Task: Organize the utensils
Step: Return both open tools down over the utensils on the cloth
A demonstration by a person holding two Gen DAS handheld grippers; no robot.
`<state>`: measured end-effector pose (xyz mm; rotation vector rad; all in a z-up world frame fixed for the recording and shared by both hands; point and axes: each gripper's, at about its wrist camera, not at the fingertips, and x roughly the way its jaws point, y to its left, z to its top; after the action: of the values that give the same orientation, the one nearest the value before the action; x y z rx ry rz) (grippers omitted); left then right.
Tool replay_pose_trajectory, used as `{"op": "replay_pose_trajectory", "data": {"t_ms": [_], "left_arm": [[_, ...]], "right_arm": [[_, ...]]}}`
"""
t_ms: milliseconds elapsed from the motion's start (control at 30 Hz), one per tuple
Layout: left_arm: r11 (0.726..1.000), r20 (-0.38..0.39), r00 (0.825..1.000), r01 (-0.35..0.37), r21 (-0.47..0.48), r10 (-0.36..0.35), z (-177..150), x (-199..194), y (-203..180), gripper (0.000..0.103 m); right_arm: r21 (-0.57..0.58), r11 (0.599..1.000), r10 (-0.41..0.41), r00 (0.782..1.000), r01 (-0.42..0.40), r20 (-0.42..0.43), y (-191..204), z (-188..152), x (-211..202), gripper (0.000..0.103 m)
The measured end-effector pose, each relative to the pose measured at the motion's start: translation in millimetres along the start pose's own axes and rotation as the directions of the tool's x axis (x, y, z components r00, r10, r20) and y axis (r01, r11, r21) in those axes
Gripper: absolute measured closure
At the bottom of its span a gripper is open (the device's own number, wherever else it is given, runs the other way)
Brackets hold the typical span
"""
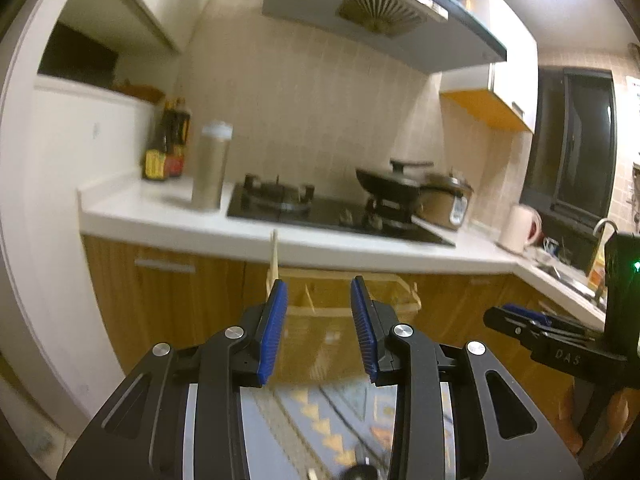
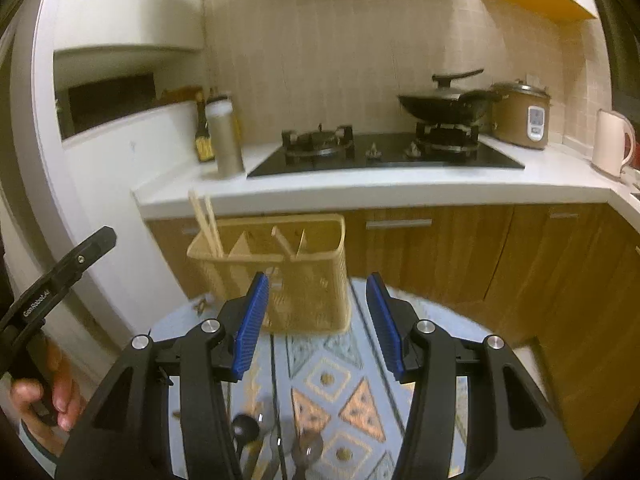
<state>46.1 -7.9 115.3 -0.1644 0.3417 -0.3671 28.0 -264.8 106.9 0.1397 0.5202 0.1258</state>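
The left gripper has its jaws apart with nothing between the blue pads, and the right gripper likewise stands with its jaws parted and empty. Past both sets of jaws sits a tan perforated utensil basket, resting on a round table covered by a patterned cloth of orange triangles and diamonds on pale blue. The basket is divided into compartments; a pair of wooden chopsticks stands tilted in its left end, and another wooden handle leans in a middle compartment, though blur hides what it belongs to. On the cloth close under the right gripper lie a dark ladle-like spoon and a metal spoon, with other utensils beside them too blurred to name. In the right wrist view, the left hand grips its black tool handle at the left edge. Behind the basket runs a white counter over wooden cabinet doors. On it sit a black gas hob with a dark wok on its right burner, a brown rice cooker, a pale kettle, a grey cylindrical bottle and a dark sauce bottle. A range hood hangs above the hob.
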Motion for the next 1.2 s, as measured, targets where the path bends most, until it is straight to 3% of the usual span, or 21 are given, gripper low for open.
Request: {"op": "replay_pose_trajectory", "data": {"t_ms": [100, 133, 267, 467, 567, 700, 767, 867, 967, 1033, 1067, 1200], "left_arm": [[1.000, -0.080, 0.996, 0.025, -0.011, -0.026, -16.8, -0.7, 5.3, 0.070], [0.999, -0.101, 0.994, 0.039, -0.019, -0.041, -20.9, 0.1, 8.0, 0.070], [0.994, -0.233, 0.969, 0.068, -0.082, -0.086, -48.6, 9.9, 24.8, 0.070], [0.978, -0.382, 0.914, 0.066, -0.199, -0.139, -90.1, 22.1, 47.3, 0.070], [0.976, -0.440, 0.886, 0.054, -0.212, -0.145, -105.6, 26.4, 50.2, 0.070], [0.975, -0.516, 0.841, 0.056, -0.214, -0.162, -123.5, 33.2, 45.8, 0.070], [0.974, -0.558, 0.812, 0.059, -0.218, -0.174, -133.3, 37.8, 42.3, 0.070], [0.979, -0.595, 0.786, 0.059, -0.197, -0.167, -142.6, 42.0, 33.1, 0.070], [0.989, -0.641, 0.758, 0.033, -0.145, -0.119, -150.4, 50.8, 25.1, 0.071], [0.993, -0.660, 0.745, 0.022, -0.112, -0.091, -155.8, 53.9, 21.2, 0.075], [0.995, -0.673, 0.734, 0.024, -0.102, -0.086, -159.2, 55.1, 19.1, 0.076], [0.999, -0.685, 0.728, 0.025, -0.020, -0.032, -162.2, 53.5, 8.8, 0.077]], "right_arm": [[-0.009, 1.000, 0.020, 0.999, -0.020, -0.033, 3.0, -14.9, -1.1, 0.055], [-0.018, 1.000, 0.021, 0.999, -0.022, -0.042, 4.2, -20.0, -0.3, 0.050], [-0.013, 1.000, 0.014, 0.993, -0.016, -0.116, 4.8, -40.4, 7.4, 0.042], [0.030, 0.999, -0.020, 0.967, 0.029, -0.256, -2.1, -66.1, 28.4, 0.042], [0.045, 0.998, -0.030, 0.943, 0.048, -0.331, -6.9, -80.4, 40.0, 0.042], [0.054, 0.997, -0.025, 0.917, 0.051, -0.398, -8.5, -98.8, 47.8, 0.029], [0.059, 0.997, -0.014, 0.908, 0.042, -0.419, -8.8, -102.8, 48.8, 0.029], [0.044, 0.998, -0.012, 0.892, 0.036, -0.452, -4.9, -113.4, 50.1, 0.029], [0.013, 0.999, -0.023, 0.872, 0.034, -0.489, 1.7, -122.2, 54.8, 0.039], [0.020, 0.999, -0.013, 0.851, 0.027, -0.525, 1.7, -129.1, 58.5, 0.059], [0.030, 0.999, 0.002, 0.840, 0.017, -0.542, 1.5, -133.5, 60.1, 0.064], [0.015, 1.000, 0.003, 0.827, 0.007, -0.562, 4.7, -144.7, 60.9, 0.078]]}}
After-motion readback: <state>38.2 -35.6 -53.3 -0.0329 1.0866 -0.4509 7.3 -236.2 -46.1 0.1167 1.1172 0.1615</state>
